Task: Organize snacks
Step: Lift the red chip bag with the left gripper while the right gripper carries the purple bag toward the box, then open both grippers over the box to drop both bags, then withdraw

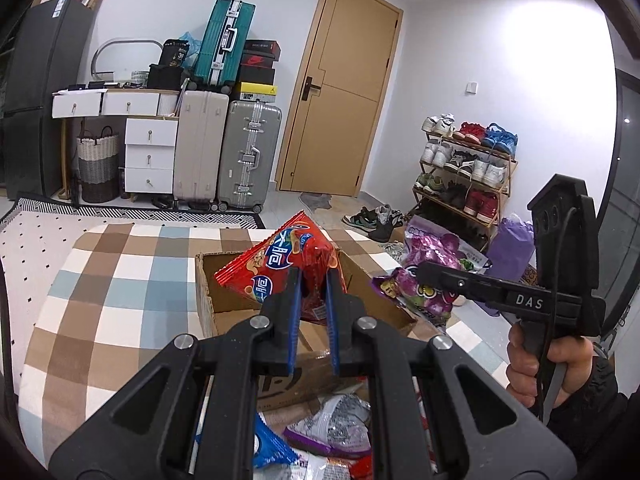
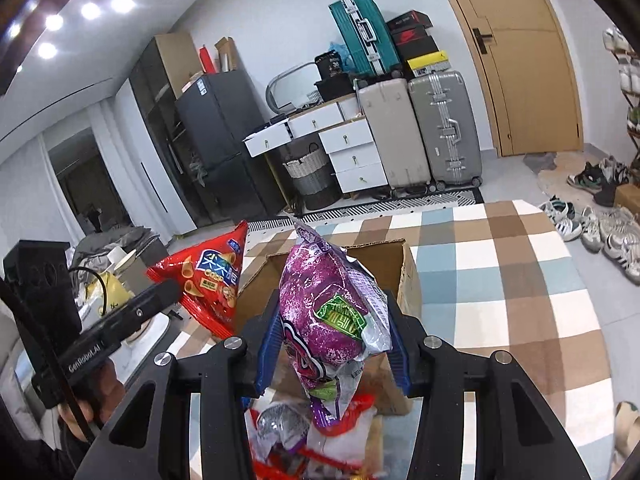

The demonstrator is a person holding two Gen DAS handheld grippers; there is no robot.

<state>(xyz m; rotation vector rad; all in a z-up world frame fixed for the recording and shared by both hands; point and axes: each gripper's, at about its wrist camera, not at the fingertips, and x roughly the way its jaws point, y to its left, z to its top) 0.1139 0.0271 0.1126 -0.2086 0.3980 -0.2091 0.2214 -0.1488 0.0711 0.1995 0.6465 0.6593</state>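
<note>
Hand-held gripper (image 1: 314,280) around red snack bag (image 1: 280,256)

The room is bright from round ceiling lights (image 2: 90,10). Both pictures look sharp, but bend and darken at the edges.

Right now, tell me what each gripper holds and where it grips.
The left gripper pinches the red snack bag at its lower edge. The right gripper clamps the purple snack bag across its puffed middle.

Red snack bag (image 1: 280,258), glittery purple bag (image 2: 326,300) (green label), checked tablecloth (image 1: 120,272) — brown, blue, white
</note>
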